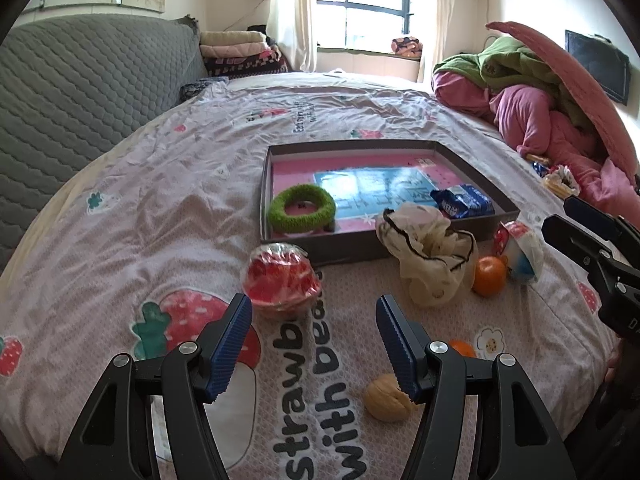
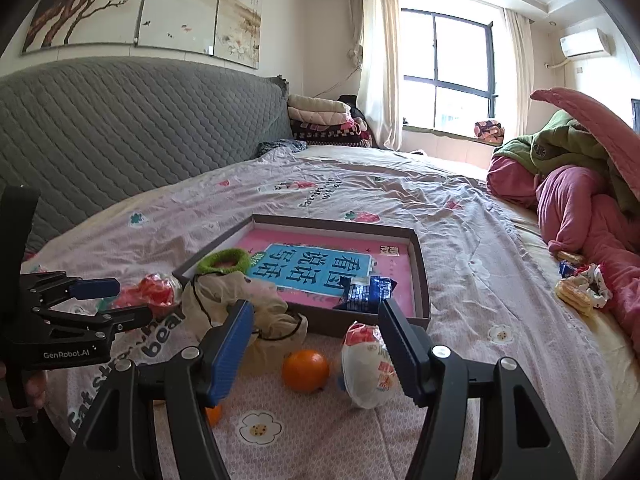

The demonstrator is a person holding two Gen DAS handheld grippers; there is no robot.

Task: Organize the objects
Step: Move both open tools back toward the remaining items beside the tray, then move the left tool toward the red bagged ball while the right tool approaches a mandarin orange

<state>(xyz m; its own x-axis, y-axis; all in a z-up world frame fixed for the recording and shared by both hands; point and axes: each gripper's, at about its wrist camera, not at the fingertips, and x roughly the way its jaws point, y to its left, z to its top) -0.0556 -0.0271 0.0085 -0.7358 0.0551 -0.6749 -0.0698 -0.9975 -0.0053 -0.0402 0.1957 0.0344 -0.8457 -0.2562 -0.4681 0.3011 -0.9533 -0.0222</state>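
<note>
A shallow grey cardboard box (image 1: 476,184) lay open on the bedspread (image 1: 160,208), about midway across the bed. Its floor was covered by a glossy pink booklet (image 2: 396,276) with a blue title panel. Two loose things sat on that: a fuzzy green ring (image 1: 301,209) in the near left corner, and a crinkled blue foil packet (image 1: 462,201) against the near right wall.

Outside the box, along its near wall, five things lay on the cloth. A round red item in clear wrap (image 1: 282,280) stood just off the near left corner. A limp cream drawstring pouch (image 1: 432,256) with a black cord leaned against the wall's middle. One smooth orange (image 1: 489,275) lay just beside the pouch, and a white plastic-wrapped packet with red print (image 2: 370,364) lay just beside the orange. Nearer the bed's edge were a wrinkled tan walnut (image 1: 386,398) and a second, smaller orange fruit (image 1: 462,347), partly hidden behind a finger. In all: two orange fruits, one walnut, one pouch.

The left gripper (image 1: 314,344) hung over the bedspread with its ribbed blue pads apart and nothing between them; the red wrapped item sat just ahead of its left finger. The right gripper (image 2: 316,350) was likewise spread and empty, with the orange and the white packet on the cloth ahead of the gap.

A heap of pink and green bedding (image 2: 580,192) filled the bed's right side, and a quilted grey headboard (image 2: 120,132) its left.
</note>
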